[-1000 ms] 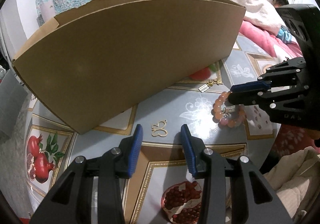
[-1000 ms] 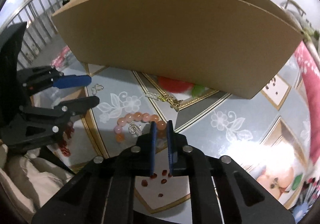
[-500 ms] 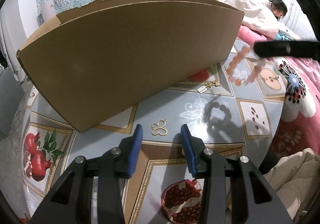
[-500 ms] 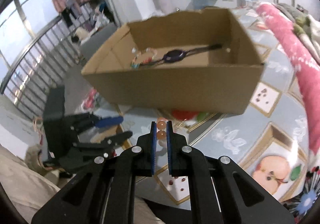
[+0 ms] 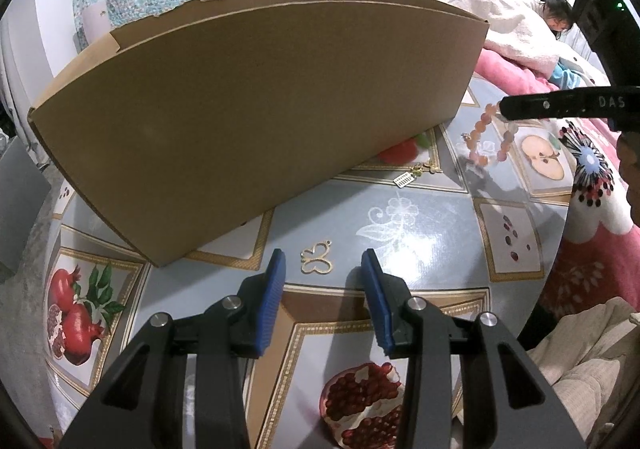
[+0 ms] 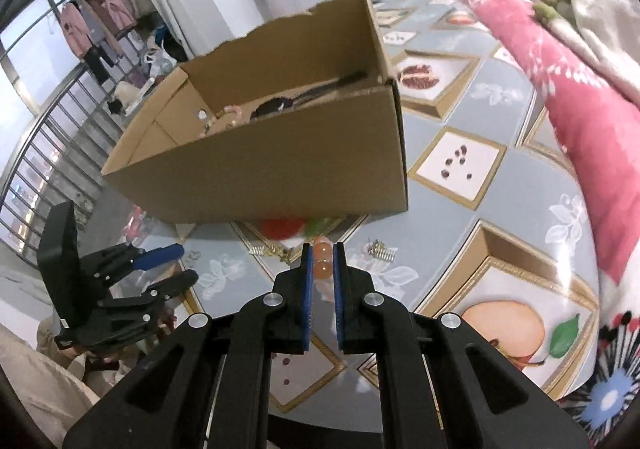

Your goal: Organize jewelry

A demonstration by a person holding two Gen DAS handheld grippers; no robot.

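Note:
My right gripper (image 6: pixel 321 253) is shut on a pink bead bracelet (image 6: pixel 322 263). In the left wrist view that bracelet (image 5: pixel 486 141) dangles as a loop from the right gripper (image 5: pixel 505 111), above the table by the right end of the cardboard box (image 5: pixel 256 109). The open-topped box (image 6: pixel 280 161) holds several jewelry pieces and a dark long item (image 6: pixel 276 107). My left gripper (image 5: pixel 322 277) stands open low over the table, with a gold butterfly pendant (image 5: pixel 316 263) lying just ahead of its fingers, untouched. It shows in the right wrist view too, the left gripper (image 6: pixel 186 263) at far left.
A small silver-and-gold piece (image 5: pixel 416 175) lies on the fruit-patterned tablecloth (image 5: pixel 420 225) by the box's front wall. Another silver piece (image 6: pixel 382 251) shows right of my right fingers. A pink blanket (image 6: pixel 580 109) borders the table's right side; a person (image 5: pixel 554 15) lies beyond.
My right gripper lifted the bead bracelet off the table, rolled, and carried it up toward the box's right end. The left gripper stayed still and open.

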